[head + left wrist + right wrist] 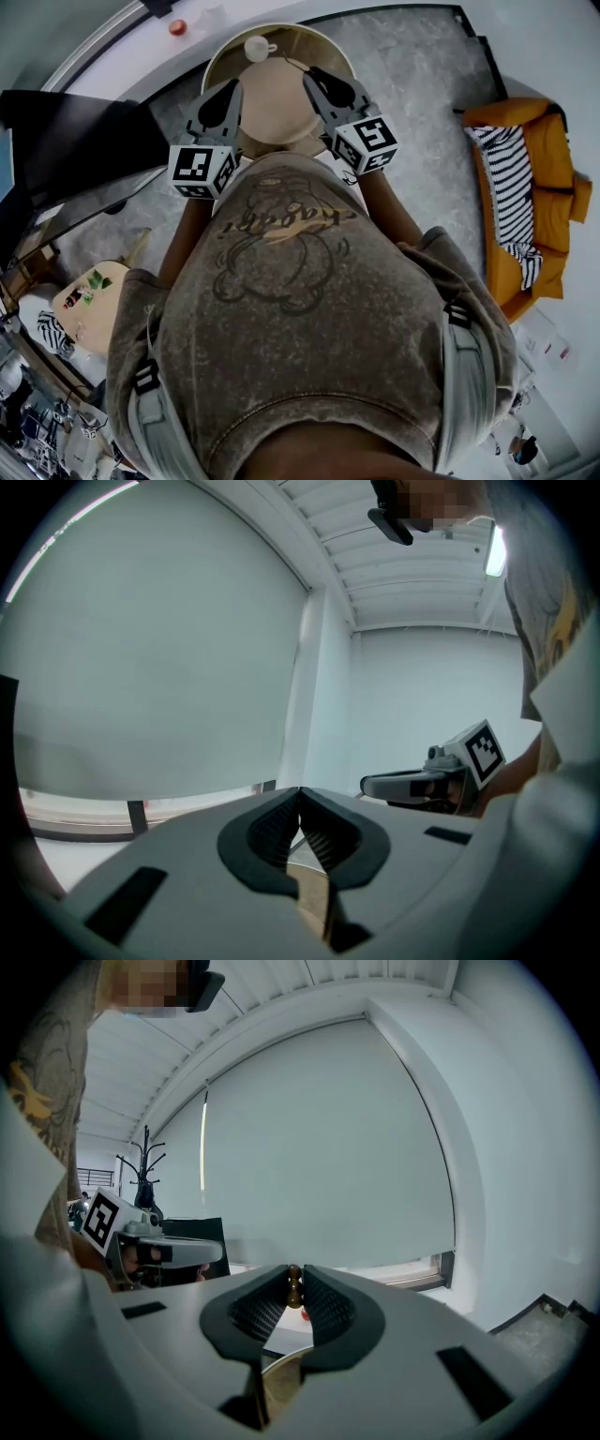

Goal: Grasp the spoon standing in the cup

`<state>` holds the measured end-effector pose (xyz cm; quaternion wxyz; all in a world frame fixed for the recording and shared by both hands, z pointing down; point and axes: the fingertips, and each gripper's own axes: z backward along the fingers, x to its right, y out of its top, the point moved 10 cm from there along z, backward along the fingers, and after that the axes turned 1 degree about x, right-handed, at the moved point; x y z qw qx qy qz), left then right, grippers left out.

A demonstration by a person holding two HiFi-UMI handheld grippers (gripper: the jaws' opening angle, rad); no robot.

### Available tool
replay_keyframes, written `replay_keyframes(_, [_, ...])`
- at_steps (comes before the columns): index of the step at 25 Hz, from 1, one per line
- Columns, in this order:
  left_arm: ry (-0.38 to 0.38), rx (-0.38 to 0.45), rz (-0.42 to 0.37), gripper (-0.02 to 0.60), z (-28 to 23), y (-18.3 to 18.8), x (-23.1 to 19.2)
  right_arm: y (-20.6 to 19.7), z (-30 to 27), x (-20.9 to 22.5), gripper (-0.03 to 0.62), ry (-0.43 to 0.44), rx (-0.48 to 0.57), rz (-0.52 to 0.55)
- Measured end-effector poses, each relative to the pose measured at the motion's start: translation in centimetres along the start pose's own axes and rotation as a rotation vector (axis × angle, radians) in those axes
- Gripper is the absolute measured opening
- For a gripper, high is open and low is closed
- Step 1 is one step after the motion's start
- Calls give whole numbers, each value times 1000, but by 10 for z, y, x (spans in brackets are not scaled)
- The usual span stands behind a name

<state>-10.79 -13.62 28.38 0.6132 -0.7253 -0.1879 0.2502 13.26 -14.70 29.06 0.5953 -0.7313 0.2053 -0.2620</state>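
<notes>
A white cup (256, 47) stands at the far side of a round wooden table (330, 49). My right gripper (309, 75) reaches over the table to the right of the cup. It is shut on the spoon (293, 1286), whose brown knobbed handle end is pinched between the ribbed pads. In the head view the spoon (296, 65) shows only as a thin line at the gripper's tip, and I cannot tell if its bowl is in the cup. My left gripper (234, 86) hovers just left of it, shut with nothing held, its tips (300, 794) touching.
A red object (177, 27) lies beyond the table. An orange sofa with a striped cloth (525, 187) stands at the right. A dark desk (56, 141) is at the left. A coat rack (145, 1162) stands by the wall.
</notes>
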Motion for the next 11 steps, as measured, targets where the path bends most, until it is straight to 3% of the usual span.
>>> replay_keyframes(11, [6,-14,-2,17,0,-2,-5,-4,-8,-3,60,17,-6,-16])
